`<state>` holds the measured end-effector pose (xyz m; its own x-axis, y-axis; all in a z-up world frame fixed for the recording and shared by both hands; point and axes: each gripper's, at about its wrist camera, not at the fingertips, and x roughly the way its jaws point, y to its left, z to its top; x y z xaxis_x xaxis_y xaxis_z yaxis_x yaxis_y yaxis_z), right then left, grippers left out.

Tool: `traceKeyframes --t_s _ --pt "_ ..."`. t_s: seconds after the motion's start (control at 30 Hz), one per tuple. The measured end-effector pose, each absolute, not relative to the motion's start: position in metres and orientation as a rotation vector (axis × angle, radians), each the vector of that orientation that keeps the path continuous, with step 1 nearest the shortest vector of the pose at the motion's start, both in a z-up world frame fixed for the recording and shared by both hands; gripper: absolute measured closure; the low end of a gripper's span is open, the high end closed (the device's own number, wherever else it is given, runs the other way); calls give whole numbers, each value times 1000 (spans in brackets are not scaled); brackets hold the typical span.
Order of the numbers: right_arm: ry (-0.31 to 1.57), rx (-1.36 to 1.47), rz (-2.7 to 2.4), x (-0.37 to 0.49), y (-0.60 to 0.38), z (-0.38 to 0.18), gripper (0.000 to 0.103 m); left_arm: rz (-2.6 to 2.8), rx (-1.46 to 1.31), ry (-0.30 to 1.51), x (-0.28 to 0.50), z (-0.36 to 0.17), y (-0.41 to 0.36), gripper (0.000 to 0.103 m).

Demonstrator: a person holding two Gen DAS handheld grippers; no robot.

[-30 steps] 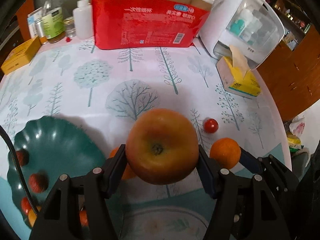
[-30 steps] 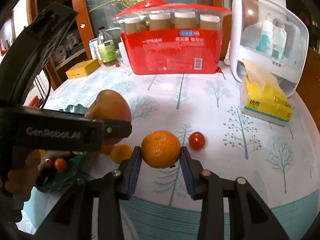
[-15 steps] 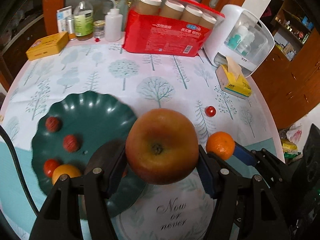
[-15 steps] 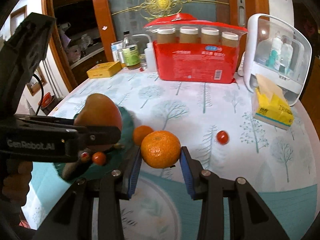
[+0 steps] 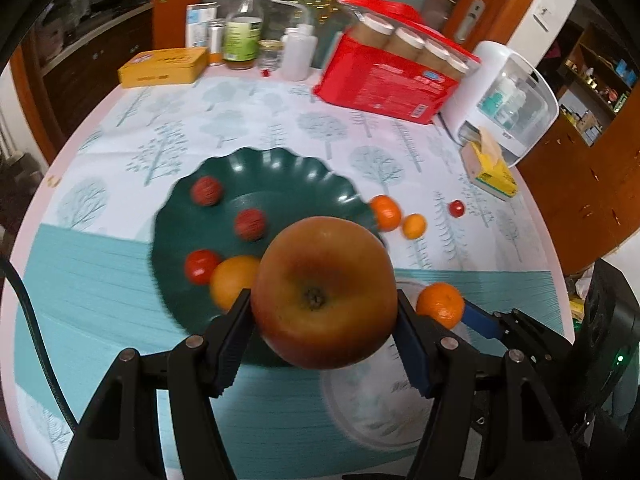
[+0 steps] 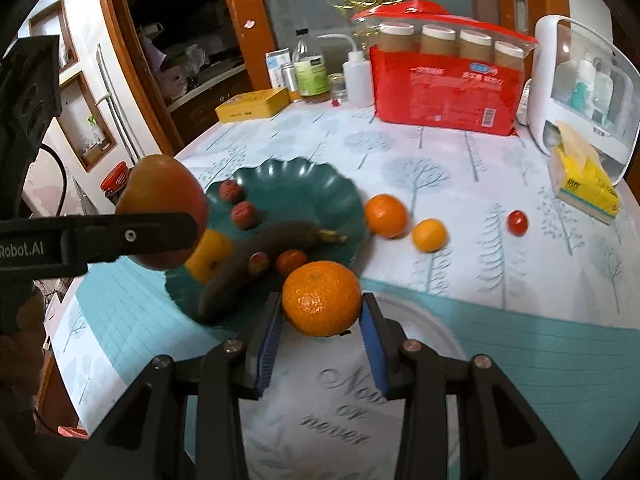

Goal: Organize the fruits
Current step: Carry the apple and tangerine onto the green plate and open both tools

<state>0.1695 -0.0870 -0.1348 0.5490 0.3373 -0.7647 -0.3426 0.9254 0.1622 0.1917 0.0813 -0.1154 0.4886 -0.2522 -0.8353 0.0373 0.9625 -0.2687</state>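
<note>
My left gripper (image 5: 324, 324) is shut on a big red-yellow apple (image 5: 325, 294), held above the near right rim of the dark green scalloped plate (image 5: 280, 168). That apple (image 6: 162, 200) hangs left of the plate (image 6: 320, 184) in the right wrist view. My right gripper (image 6: 320, 330) is shut on an orange mandarin (image 6: 321, 298), lifted near the plate's right edge; the same mandarin (image 5: 440, 305) shows at right in the left wrist view. The plate holds small red fruits (image 5: 206, 191), an orange fruit (image 5: 232, 280) and a dark banana (image 6: 256, 256).
On the tree-print cloth right of the plate lie two small oranges (image 6: 386, 216) (image 6: 429, 235) and a cherry tomato (image 6: 517, 222). At the back stand a red pack of jars (image 6: 444, 88), a white appliance (image 6: 580, 88), a yellow tissue pack (image 6: 588, 184), bottles (image 6: 310, 68) and a yellow tin (image 6: 252, 106).
Both grippers have drawn back and leftward with their fruit, so the green plate has slid from the left edge into the middle of both views. Grips are unchanged.
</note>
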Motion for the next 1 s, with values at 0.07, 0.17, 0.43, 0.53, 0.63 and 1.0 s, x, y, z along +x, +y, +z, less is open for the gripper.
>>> traceKeyframes --t_s 0.07,0.17,0.43,0.53,0.63,1.0 --pt "914 2 401 164 -77 -137 64 -168 -225 1051 188 -115 94 38" --pt "926 15 394 159 -65 -139 64 -161 -221 1050 183 -115 115 38" --pt "944 54 365 153 -30 -144 64 -160 -198 1046 182 -115 159 38" --pt "942 63 358 151 -16 -145 64 -166 -176 1045 188 -116 172 38" --pt "942 75 354 151 -4 -146 64 -175 -157 1045 196 -118 182 38" --pt "954 84 358 154 41 -156 64 -243 -96 1061 238 -140 201 38"
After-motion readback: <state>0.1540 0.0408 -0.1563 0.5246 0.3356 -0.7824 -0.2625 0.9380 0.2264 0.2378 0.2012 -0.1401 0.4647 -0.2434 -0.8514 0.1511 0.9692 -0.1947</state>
